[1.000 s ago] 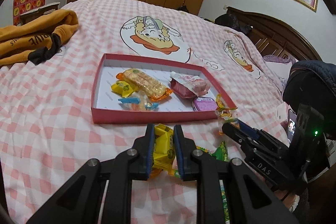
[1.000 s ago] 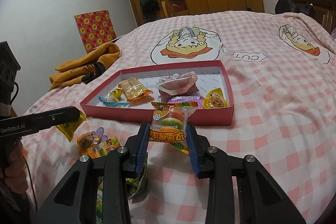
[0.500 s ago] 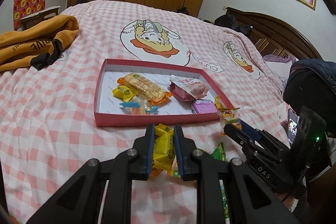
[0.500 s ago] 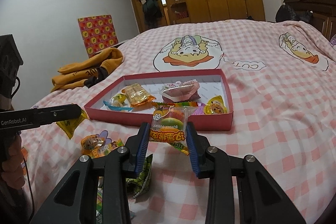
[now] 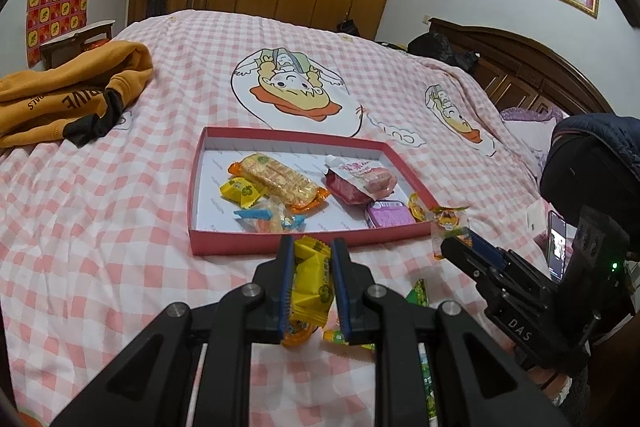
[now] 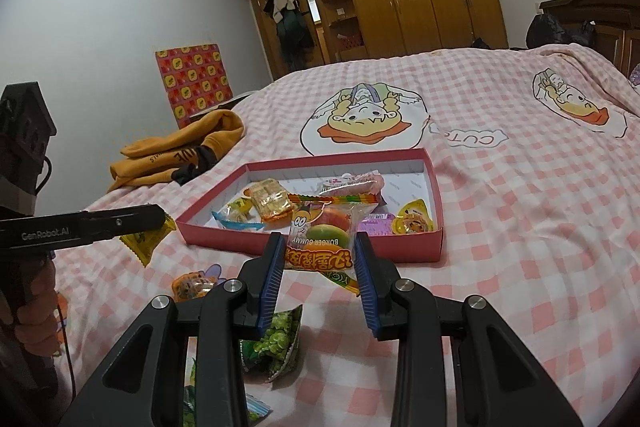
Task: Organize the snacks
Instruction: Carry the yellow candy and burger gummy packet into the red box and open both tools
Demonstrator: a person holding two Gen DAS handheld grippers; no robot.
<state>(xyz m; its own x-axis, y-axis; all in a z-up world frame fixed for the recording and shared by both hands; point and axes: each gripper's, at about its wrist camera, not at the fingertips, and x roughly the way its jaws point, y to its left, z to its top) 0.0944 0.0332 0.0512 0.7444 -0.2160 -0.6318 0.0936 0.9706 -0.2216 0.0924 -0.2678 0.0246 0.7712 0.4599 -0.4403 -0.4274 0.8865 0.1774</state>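
Snacks in both tools, red box waiting

Snacks hang above the checked bed, short of the red box (image 5: 280,247). The left tool (image 5: 311,263) pinches a yellow candy packet (image 5: 310,277); the right tool (image 6: 320,261) clamps a burger gummy bag (image 6: 326,235). Loose packets, including a green one (image 6: 280,343), lie on the bed beneath. I'd say delivery is the step in hand: each must carry forward over the near wall, then part.

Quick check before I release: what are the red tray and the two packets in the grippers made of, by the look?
Red tray: looks like matte cardboard, thin straight walls, white printed lining. Yellow packet in the left gripper: glossy plastic film, creased, with crimped ends. Burger gummy packet in the right gripper: shiny, partly clear plastic film, the gummy showing through.
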